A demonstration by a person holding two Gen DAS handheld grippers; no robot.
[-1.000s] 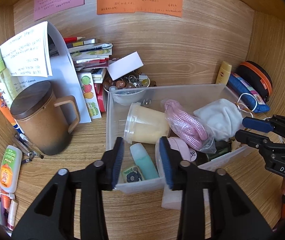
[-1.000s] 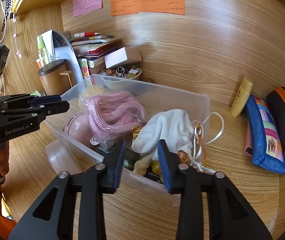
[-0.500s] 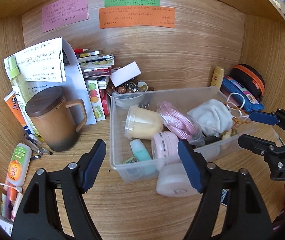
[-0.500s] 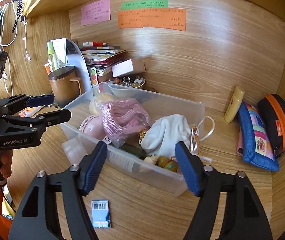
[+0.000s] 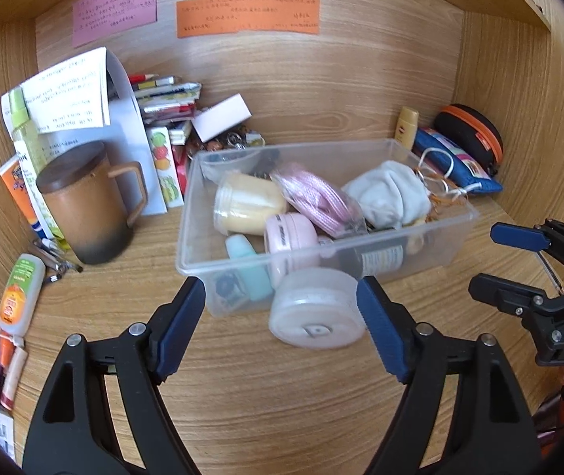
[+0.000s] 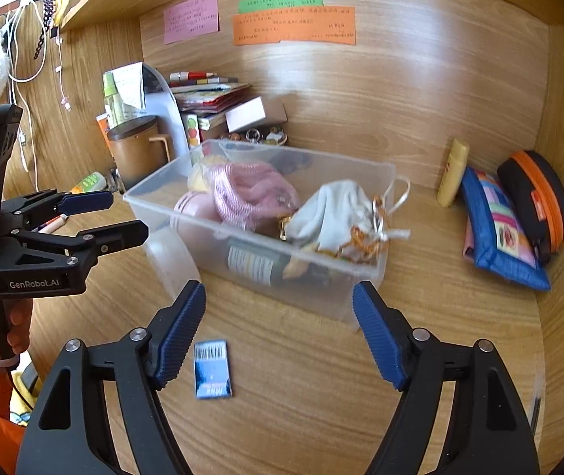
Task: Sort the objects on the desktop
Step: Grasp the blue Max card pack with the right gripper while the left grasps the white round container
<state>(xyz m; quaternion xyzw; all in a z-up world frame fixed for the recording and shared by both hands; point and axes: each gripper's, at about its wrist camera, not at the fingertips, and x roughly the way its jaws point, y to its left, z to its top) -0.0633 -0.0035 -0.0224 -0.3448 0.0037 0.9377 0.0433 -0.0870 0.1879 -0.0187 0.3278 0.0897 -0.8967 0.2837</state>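
Scene: A clear bin [image 5: 456, 223] sat mid-desk, crammed with a pink cord [image 5: 317, 198], a white pouch [image 5: 388, 192], a yellow jar [image 5: 246, 206] and a pink case [image 5: 289, 233].

Left gripper [image 5: 282, 326]: Jaws stood wide and empty, poised over a round lid [image 5: 317, 308] that leaned against the bin's near wall.

Right gripper [image 6: 280, 334]: Jaws were also wide, holding nothing — the bin's near corner lay just beyond the tips.

Loose items: A blue card [image 6: 212, 370] lay flat on the desk [image 6: 321, 403] by the right gripper's left finger; a mug [image 5: 84, 206], a tube [image 5: 18, 295] and pouches [image 6: 499, 229] ringed the bin.

Risk: The card looked thin and flat — pads could slide over it rather than lift it. The lid seemed only propped; a nudge might tip it or shove the bin. Pouch strings [image 6: 394, 202] hung over the rim and could snag a finger.

Hard to tell: Motion blur softened the bin's contents. A dark bottle [image 6: 258, 263] showed only through the plastic, its label unreadable. Wall notes [image 5: 246, 18] were illegible, and small things at the left edge were cut off.
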